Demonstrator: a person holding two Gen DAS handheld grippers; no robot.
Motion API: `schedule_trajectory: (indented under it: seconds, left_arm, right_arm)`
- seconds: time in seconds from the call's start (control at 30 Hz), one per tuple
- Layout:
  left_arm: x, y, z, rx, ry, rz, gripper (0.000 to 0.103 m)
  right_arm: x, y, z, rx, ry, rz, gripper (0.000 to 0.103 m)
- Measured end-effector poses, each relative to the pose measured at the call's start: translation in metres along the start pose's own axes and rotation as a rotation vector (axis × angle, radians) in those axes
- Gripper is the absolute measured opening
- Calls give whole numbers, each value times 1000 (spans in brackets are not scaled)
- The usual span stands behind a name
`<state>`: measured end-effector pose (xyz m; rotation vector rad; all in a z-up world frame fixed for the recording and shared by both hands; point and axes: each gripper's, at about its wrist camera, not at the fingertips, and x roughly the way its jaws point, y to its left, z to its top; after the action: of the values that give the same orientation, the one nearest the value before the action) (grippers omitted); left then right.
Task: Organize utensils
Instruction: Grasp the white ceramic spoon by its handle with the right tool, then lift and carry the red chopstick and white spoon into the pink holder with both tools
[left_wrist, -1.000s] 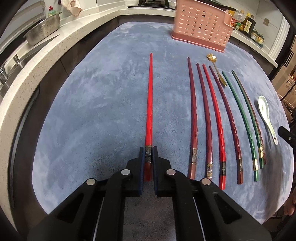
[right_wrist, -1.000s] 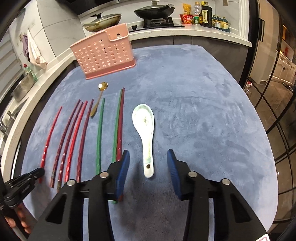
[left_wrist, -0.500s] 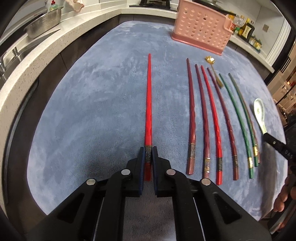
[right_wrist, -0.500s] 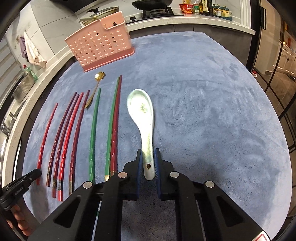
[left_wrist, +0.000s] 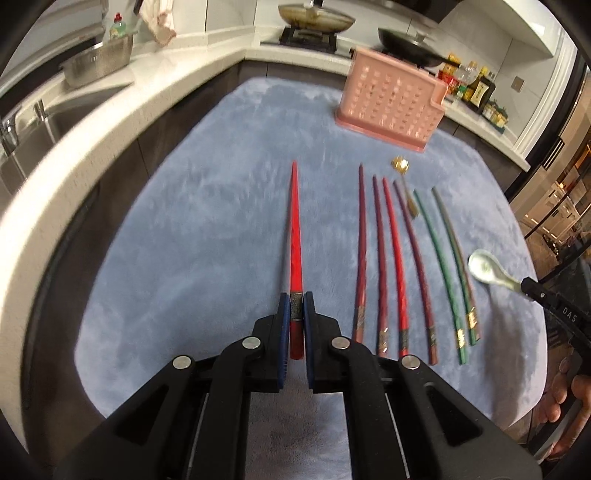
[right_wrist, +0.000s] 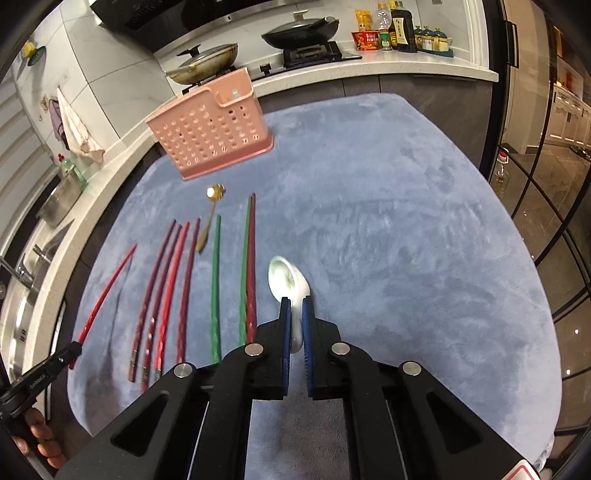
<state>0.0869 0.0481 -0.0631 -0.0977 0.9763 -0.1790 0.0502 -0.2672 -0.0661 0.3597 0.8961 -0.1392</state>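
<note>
Utensils: one red chopstick (left_wrist: 295, 236) clamped near its butt end in the left hand-held gripper (left_wrist: 294, 306), one white spoon (right_wrist: 286, 282) clamped by its handle in the right hand-held gripper (right_wrist: 294, 314), each gripped at the end so the length points forward, probably for dropping into the pink basket (right_wrist: 212, 127) standing at the far side of the desk (right_wrist: 388, 221). Six chopsticks (left_wrist: 399, 258) and a gold spoon (left_wrist: 402, 173) lie in a row on the desk, near the basket, apparently awaiting their turn.
</note>
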Motion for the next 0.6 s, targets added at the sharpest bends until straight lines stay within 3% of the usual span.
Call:
schedule_trajectory:
  seconds: [0.6]
  left_arm:
    - [-74,-25,109,39,-227,-18,7]
  right_arm:
    - [-31,20,48,-62,-86,4,6]
